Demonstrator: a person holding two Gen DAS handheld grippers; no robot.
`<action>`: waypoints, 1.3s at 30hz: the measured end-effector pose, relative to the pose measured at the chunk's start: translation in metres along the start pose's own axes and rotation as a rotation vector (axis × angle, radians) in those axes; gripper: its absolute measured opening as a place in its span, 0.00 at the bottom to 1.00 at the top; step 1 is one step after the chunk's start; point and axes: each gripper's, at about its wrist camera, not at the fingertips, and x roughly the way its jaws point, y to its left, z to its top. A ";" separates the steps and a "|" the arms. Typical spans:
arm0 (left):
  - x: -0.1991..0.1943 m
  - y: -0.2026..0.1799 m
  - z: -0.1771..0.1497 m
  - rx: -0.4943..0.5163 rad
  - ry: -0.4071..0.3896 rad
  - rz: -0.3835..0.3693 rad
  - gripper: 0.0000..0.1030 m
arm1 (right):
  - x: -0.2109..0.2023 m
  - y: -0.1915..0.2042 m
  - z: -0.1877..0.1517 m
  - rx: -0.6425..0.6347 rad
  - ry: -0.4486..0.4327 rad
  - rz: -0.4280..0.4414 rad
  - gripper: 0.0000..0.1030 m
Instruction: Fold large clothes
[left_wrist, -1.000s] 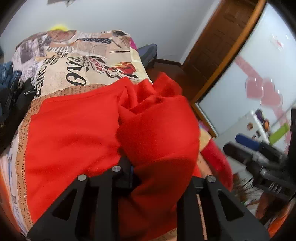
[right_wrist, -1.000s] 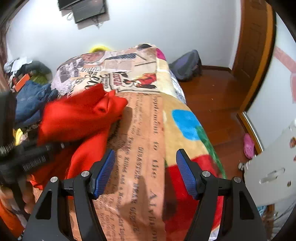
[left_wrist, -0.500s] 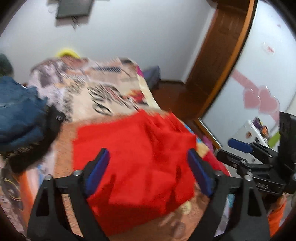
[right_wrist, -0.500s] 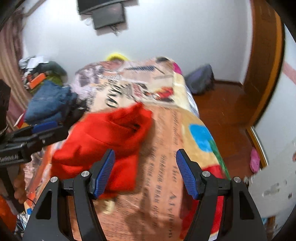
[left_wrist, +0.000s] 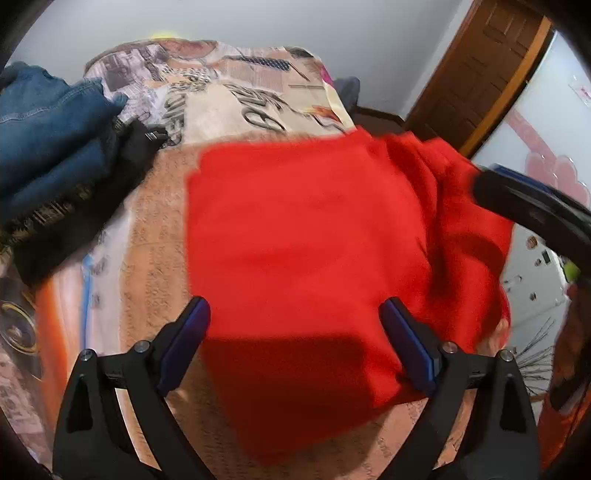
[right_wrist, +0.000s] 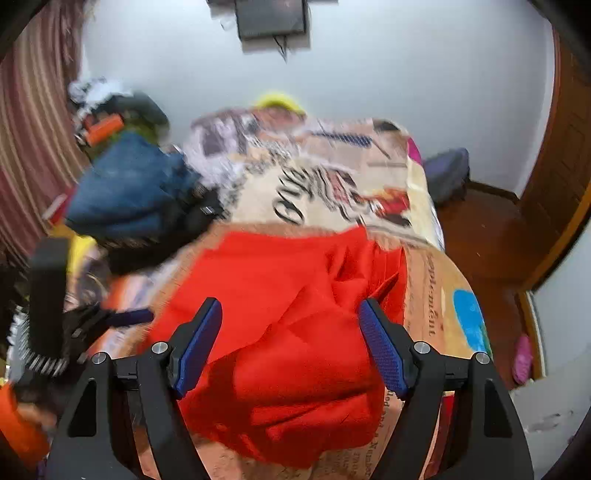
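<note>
left wrist view: left gripper (left_wrist: 295, 343) hovers agape above red garment (left_wrist: 314, 240).

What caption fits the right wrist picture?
Open right claw hovering over a rumpled red fabric garment on the newspaper-print bedspread.

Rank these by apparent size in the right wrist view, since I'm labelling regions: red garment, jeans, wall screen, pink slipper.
1. red garment, though it is nearest the camera.
2. jeans.
3. wall screen, cropped by the frame.
4. pink slipper.
</note>
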 end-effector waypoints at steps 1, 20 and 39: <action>-0.001 -0.005 -0.003 0.028 -0.016 0.025 0.92 | 0.003 -0.002 -0.002 -0.002 0.012 -0.012 0.71; -0.035 -0.021 -0.032 0.135 -0.068 0.046 0.92 | -0.019 -0.076 -0.079 0.152 0.114 -0.090 0.74; -0.053 0.073 0.011 -0.136 -0.156 0.139 0.92 | -0.022 -0.067 -0.018 0.177 0.048 0.132 0.77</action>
